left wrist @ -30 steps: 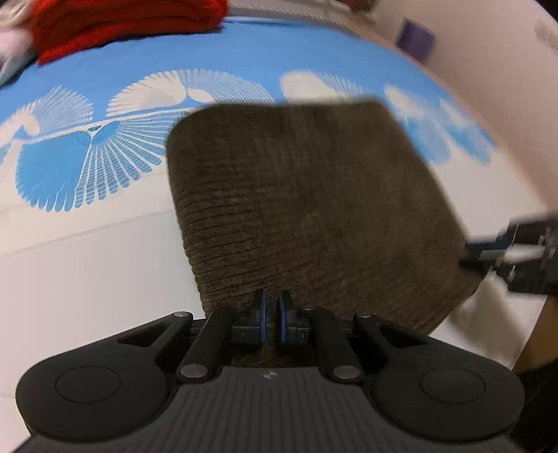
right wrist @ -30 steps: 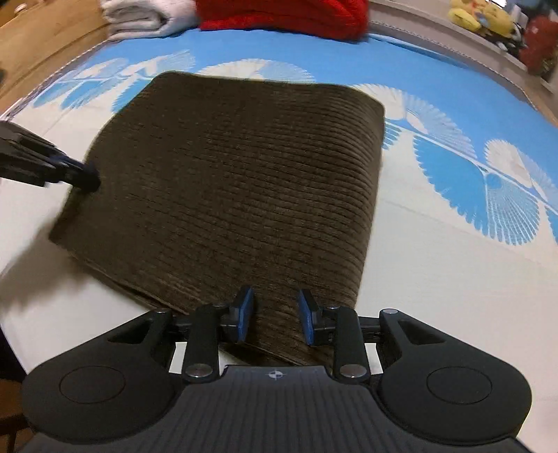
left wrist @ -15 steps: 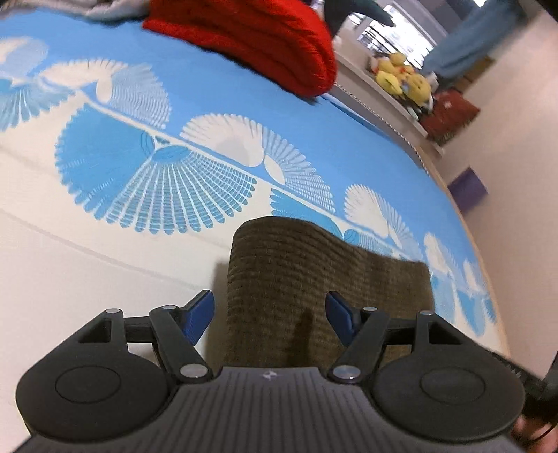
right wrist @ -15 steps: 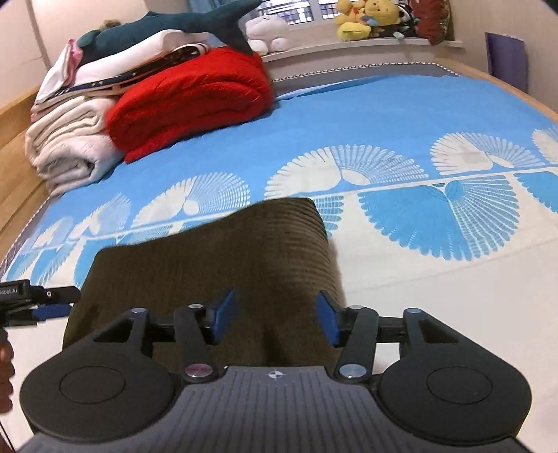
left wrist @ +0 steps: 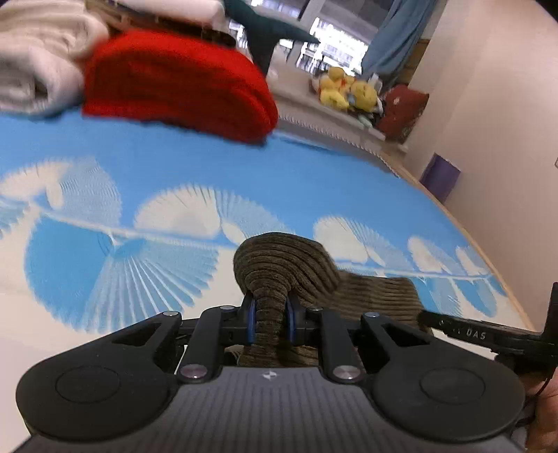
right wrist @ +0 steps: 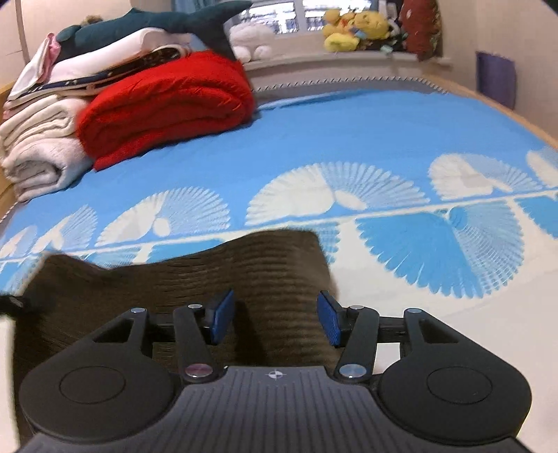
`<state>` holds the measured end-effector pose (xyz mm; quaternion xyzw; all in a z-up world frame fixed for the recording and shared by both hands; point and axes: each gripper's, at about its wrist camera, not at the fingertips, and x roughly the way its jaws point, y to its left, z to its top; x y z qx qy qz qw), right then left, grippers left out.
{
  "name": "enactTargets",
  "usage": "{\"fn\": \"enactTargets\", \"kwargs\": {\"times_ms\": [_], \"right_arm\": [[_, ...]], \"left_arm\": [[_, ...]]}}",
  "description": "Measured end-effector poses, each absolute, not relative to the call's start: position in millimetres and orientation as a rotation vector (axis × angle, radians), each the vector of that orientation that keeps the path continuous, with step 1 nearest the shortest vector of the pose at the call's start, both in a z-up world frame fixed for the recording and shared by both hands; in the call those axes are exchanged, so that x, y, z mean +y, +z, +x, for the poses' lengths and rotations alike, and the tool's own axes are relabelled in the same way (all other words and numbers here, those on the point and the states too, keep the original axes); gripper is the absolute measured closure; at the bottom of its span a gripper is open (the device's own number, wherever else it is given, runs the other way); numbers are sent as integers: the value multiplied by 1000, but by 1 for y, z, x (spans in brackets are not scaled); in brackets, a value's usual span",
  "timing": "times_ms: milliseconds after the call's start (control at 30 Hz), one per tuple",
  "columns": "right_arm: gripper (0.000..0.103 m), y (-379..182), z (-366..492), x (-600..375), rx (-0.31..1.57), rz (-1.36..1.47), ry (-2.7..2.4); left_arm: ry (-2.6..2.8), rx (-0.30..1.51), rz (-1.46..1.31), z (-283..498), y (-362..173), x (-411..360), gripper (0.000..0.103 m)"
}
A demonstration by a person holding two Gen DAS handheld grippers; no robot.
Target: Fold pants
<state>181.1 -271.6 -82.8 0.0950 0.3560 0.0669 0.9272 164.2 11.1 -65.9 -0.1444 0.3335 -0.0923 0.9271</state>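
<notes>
The folded brown corduroy pants [right wrist: 195,278] lie on the blue and white bedspread [right wrist: 348,146] at the near edge of the bed. My left gripper [left wrist: 271,319] is shut on the near left edge of the pants [left wrist: 289,265], bunching the cloth up between its blue pads. My right gripper [right wrist: 275,322] is open, its blue pads on either side of the near right end of the pants, low over the cloth. The right gripper's body shows at the right edge of the left wrist view [left wrist: 488,334].
A red folded blanket [right wrist: 164,101] and a stack of white bedding [right wrist: 38,146] with a plush shark [right wrist: 157,24] sit at the far left of the bed. Plush toys [right wrist: 355,28] line the window sill. A wall and purple box [right wrist: 495,78] stand at the right.
My left gripper, open half a second ago, has closed on the edge of the pants. Both grippers dropped low to the near edge; the right one opened wider.
</notes>
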Motion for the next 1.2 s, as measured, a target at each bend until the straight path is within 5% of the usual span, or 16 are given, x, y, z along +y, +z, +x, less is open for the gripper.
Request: {"fn": "enactTargets", "kwargs": {"times_ms": [167,300,467,700,800,933,1000,1067,1167,1200], "right_arm": [[47,-99,193,-277,797,203,71],[48,-98,193,-269,780,127,55],[48,-95,189,-271,776,131,55],[47,-65,144,-280,782,119,277],[45,-67,120,-280,846,42,362],[37,-100,100,-281,1034,-81,334],[37,-87,90,-288,1007,-51,304],[37,-63,74,-294,938,-13,279],[30,-21,40,-300,777,55,257],[19,-9,27,-301,731,71,249]], "left_arm": [[-24,873,-269,174,-95,20,67],[-34,726,-204,151,-64,21,69],[-181,946,-53,151,-100,-5,68],[-227,834,16,113,-62,-14,68],[-247,952,100,106,-80,-24,66],[-194,989,167,85,-82,-28,54],[-180,957,117,69,-59,-27,39],[-156,884,116,45,-34,-29,12],[-120,769,166,2,-3,-39,6],[-109,736,170,-12,4,-41,5]]}}
